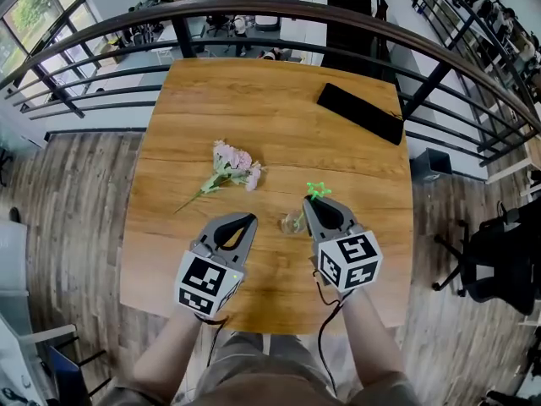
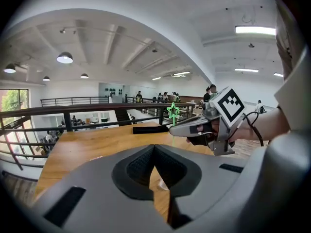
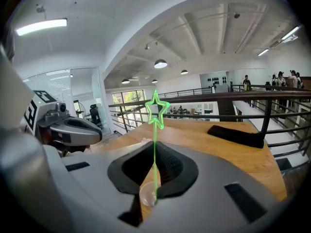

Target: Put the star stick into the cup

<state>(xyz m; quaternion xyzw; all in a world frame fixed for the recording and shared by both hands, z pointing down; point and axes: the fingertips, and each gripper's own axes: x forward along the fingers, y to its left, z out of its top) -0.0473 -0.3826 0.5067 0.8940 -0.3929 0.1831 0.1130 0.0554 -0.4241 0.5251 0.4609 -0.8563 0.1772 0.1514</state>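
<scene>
The green star stick (image 3: pixel 155 130) stands upright with my right gripper (image 3: pixel 154 148) shut on its thin shaft. Its star (image 1: pixel 318 191) shows just past the right gripper (image 1: pixel 310 201) in the head view. A small clear cup (image 1: pixel 294 222) stands on the wooden table (image 1: pixel 279 117), directly under the right jaws. In the right gripper view the stick's lower end appears to reach the mouth of the cup (image 3: pixel 148 194). My left gripper (image 1: pixel 246 220) hovers to the cup's left, shut and empty. From the left gripper (image 2: pixel 154 148) I see the star (image 2: pixel 173 111) and the right gripper (image 2: pixel 206 126).
A bunch of pink flowers (image 1: pixel 232 166) with green stems lies on the table beyond the left gripper. A flat black object (image 1: pixel 361 112) lies at the far right corner. A dark railing (image 1: pixel 254 11) runs behind the table, and a black chair (image 1: pixel 499 260) stands to the right.
</scene>
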